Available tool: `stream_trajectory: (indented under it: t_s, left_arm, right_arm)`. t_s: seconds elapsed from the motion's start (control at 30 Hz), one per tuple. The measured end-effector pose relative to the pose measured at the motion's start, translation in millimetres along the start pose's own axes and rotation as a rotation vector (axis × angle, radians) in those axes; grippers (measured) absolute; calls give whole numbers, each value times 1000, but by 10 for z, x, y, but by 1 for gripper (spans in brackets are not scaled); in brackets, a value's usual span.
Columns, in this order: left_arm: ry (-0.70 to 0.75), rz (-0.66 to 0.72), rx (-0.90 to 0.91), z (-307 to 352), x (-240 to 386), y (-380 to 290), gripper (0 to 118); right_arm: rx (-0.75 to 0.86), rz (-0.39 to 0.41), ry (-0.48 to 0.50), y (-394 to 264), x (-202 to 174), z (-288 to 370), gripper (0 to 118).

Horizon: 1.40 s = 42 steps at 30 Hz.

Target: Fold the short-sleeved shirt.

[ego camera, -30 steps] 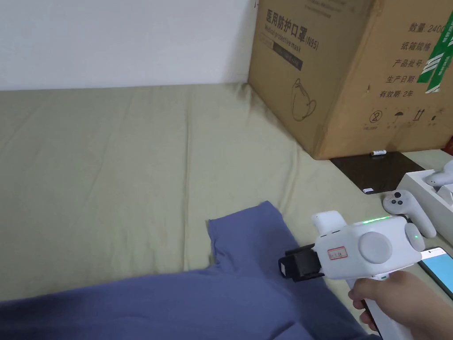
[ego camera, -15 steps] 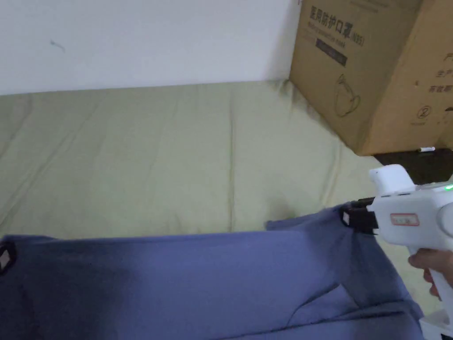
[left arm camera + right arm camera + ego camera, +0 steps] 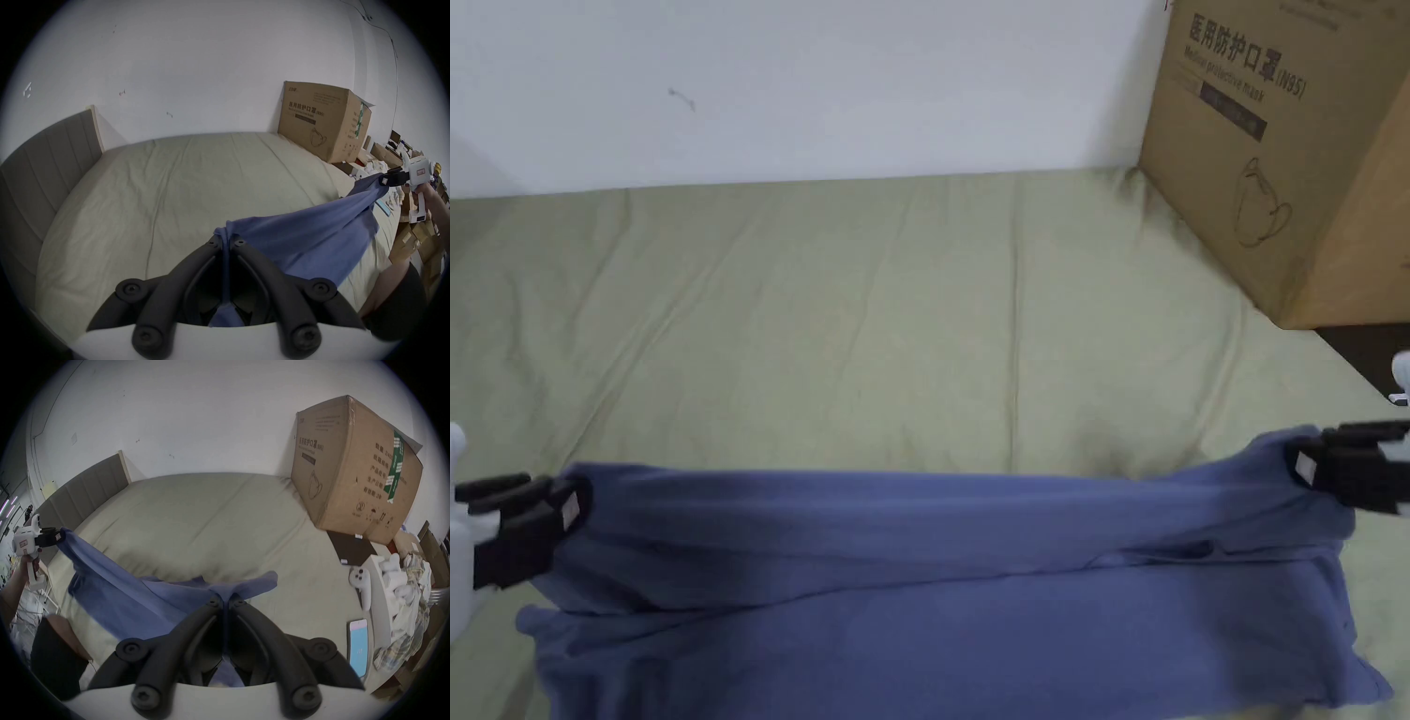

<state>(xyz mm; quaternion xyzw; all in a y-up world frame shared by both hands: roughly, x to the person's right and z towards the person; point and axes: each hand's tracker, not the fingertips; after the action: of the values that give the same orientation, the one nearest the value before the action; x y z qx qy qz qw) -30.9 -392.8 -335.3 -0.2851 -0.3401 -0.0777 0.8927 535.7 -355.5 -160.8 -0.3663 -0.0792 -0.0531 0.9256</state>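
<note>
A blue short-sleeved shirt [image 3: 937, 572] hangs stretched wide above the near part of the bed, its lower part draping down. My left gripper [image 3: 572, 506] is shut on the shirt's left end. My right gripper [image 3: 1298, 464] is shut on its right end. In the left gripper view the cloth [image 3: 304, 233] is pinched between the black jaws of my left gripper [image 3: 226, 240], and my right gripper [image 3: 382, 180] shows far off in a hand. In the right gripper view the shirt [image 3: 136, 593] runs from my right gripper [image 3: 225, 600] to my left gripper [image 3: 58, 536].
The bed's pale green sheet [image 3: 872, 319] spreads beyond the shirt up to a white wall. A large cardboard box [image 3: 1294, 159] stands at the bed's far right. A white controller [image 3: 361, 582], a phone [image 3: 358, 645] and a white box lie to the right. A grey headboard [image 3: 43, 170] is at the left.
The head camera has swung left. My right gripper has lifted the sleeve off the bed, and the shirt is now held taut between both grippers.
</note>
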Motion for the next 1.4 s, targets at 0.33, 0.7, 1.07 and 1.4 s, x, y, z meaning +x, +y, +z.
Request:
stream_trajectory:
  t_s: [0.33,0.7,1.07,1.4]
  left_arm:
    - [-35,5,-274,-223,74,-1186,4]
    - [-165,283,-49,562,-223,-1142,109]
    - [-408,590,12,1165,-1143,-1021,0]
    - [-541,647,-377,-271,-1553,-1306,52]
  right_arm:
    - [-179,63,-57,-1840,-166,-138,2]
    - [165,69,-154,-1871,-480,610,93]
    - [365,173,98,-1576,-1834,1562,0]
    - [290,151,150,-1462,-2218,1399,0]
